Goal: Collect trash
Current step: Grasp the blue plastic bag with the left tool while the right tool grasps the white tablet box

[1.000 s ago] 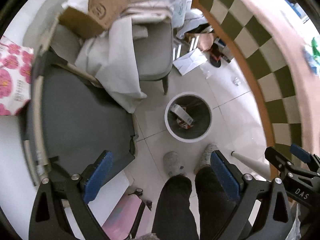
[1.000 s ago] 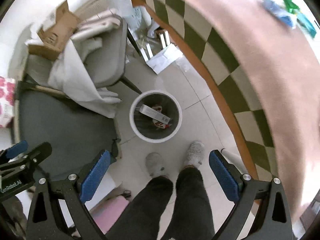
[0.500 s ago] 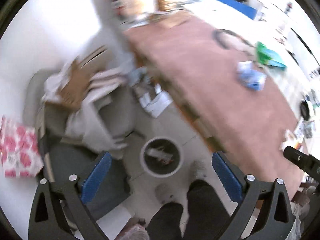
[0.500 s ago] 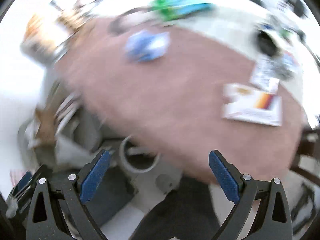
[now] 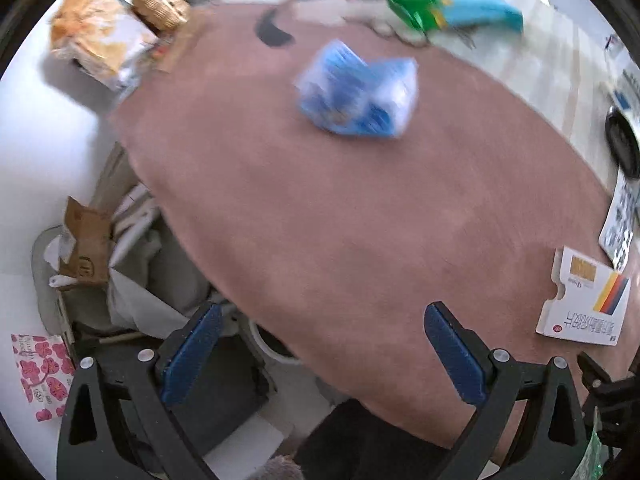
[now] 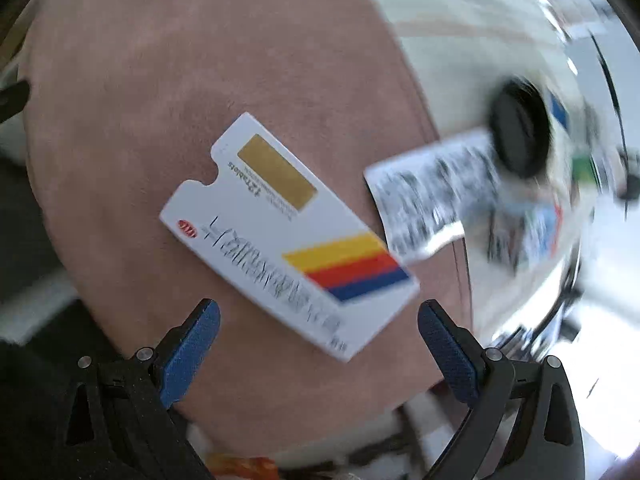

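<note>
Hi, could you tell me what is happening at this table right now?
A person is clearing trash with a hand-held gripper in each hand. Both are open and hold nothing. The right hand-held gripper hovers just before a flattened white medicine box lying on the pink tabletop, probably the next pick. The left hand-held gripper hangs over the table edge, facing a crumpled blue wrapper. The white trash bin sits partly hidden under the table.

A chair (image 5: pixel 176 276) piled w/ white cloth (image 5: pixel 132 300) and a torn cardboard box (image 5: pixel 86 248) is seen left of the pink-brown table (image 5: pixel 340 220). A woven basket (image 5: pixel 160 4) is placed at the table's far corner. A pink flowered bag (image 5: pixel 40 372) is seen at far left.
</note>
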### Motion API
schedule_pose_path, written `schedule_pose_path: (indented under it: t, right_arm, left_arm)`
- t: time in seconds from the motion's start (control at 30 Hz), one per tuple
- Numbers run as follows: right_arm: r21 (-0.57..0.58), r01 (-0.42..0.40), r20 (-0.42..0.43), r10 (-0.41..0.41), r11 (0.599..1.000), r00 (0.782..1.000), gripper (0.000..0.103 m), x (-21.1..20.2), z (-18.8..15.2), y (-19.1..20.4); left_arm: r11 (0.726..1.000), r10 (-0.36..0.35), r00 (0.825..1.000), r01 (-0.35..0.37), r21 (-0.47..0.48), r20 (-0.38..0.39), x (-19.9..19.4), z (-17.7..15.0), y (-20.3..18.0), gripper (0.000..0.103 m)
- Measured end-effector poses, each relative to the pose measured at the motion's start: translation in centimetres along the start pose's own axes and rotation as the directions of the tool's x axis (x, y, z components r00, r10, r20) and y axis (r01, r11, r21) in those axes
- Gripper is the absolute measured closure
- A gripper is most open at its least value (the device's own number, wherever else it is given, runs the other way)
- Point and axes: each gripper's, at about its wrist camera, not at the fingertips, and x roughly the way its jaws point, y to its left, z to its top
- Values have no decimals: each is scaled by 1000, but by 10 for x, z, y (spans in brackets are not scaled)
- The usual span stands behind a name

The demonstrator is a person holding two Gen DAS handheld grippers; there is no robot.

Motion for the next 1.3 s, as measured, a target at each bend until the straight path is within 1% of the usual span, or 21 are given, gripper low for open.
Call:
schedule_pose_path:
  t: [0.1, 0.2, 0.27, 0.3, 0.4, 0.47, 0.5, 0.57, 0.6, 0.67, 0.7, 0.73, 0.77, 0.8, 0.87, 0.93, 0.97, 1.03, 1.1, 1.2, 1.3]
  right_arm:
    - [-117, 28, -27, -32, 993, 999, 3, 13, 11, 6]
    - [-176, -1, -43, -6, 984, 999, 3, 18, 16, 6]
    - [-182, -30, -56, 20, 983, 998, 5, 20, 18, 2]
    - [-174, -66, -66, 55, 982, 996, 10, 19, 17, 0]
    - [-162, -74, -70, 64, 984, 995, 14, 18, 22, -4]
    - [-119, -109, -70, 101, 987, 992, 17, 13, 25, -9]
    - [-61, -157, -57, 153, 986, 986, 22, 6, 28, -16]
    - [70, -259, -23, 261, 963, 965, 42, -11, 41, -31]
    - [117, -297, -2, 300, 948, 954, 45, -15, 43, -39]
    - [235, -357, 65, 352, 904, 934, 45, -25, 51, -60]
    - [302, -364, 91, 354, 881, 931, 42, -26, 56, -72]
    - [310, -365, 90, 355, 878, 930, 37, -25, 60, -76]
    - [305, -360, 76, 354, 882, 932, 23, -23, 65, -76]
    - [306, -356, 63, 354, 883, 933, 17, -20, 67, -76]
    - [313, -361, 59, 361, 879, 931, 17, -17, 71, -76]
    - [279, -293, 18, 300, 914, 954, 16, -10, 74, -68]
    - [275, -290, 19, 297, 917, 955, 10, -8, 75, -66]
    - [283, -249, 26, 253, 926, 967, 12, -11, 76, -62]
    - [297, -240, 65, 231, 924, 971, 28, -20, 78, -58]
    - [365, -315, 108, 296, 876, 949, 29, -30, 87, -65]
    - [422, -355, 182, 306, 834, 934, 28, -44, 94, -84]
  left_arm:
    - [1000, 1, 999, -1, 14, -46, 16, -2, -8, 0]
    - [1000, 9, 997, -8, 11, -76, 25, -3, -8, 0]
    - [1000, 11, 995, -11, -2, -95, 29, -2, -6, 0]
    - [1000, 12, 995, -13, -8, -98, 31, -1, -5, 0]
    - [999, 12, 995, -15, -35, -100, 31, 4, 2, 0]
    - [998, 16, 996, -20, -51, -93, 29, 9, 6, 0]
    - [998, 18, 996, -23, -60, -86, 26, 12, 10, 0]
    - [997, 21, 997, -26, -77, -73, 23, 18, 14, 0]
    - [995, 21, 998, -27, -95, -66, 20, 23, 20, 0]
    - [992, 20, 998, -27, -124, -57, 18, 31, 27, 0]
    - [990, 22, 998, -29, -137, -57, 18, 36, 33, 0]
    - [989, 21, 998, -29, -145, -56, 19, 40, 37, 0]
    - [988, 24, 998, -32, -149, -56, 17, 44, 38, 0]
    - [988, 29, 998, -37, -152, -56, 17, 46, 41, 0]
    - [986, 38, 998, -46, -159, -56, 17, 51, 45, 0]
    - [985, 39, 997, -49, -165, -64, 19, 54, 48, 0]
    - [984, 39, 997, -51, -169, -71, 20, 56, 49, 0]
    - [984, 35, 996, -48, -174, -77, 20, 57, 48, 0]
    - [984, 39, 997, -51, -173, -72, 20, 61, 49, 0]
    - [984, 23, 998, -34, -175, -62, 18, 69, 52, 0]
    - [981, -26, 998, 15, -191, -56, 17, 82, 53, 0]
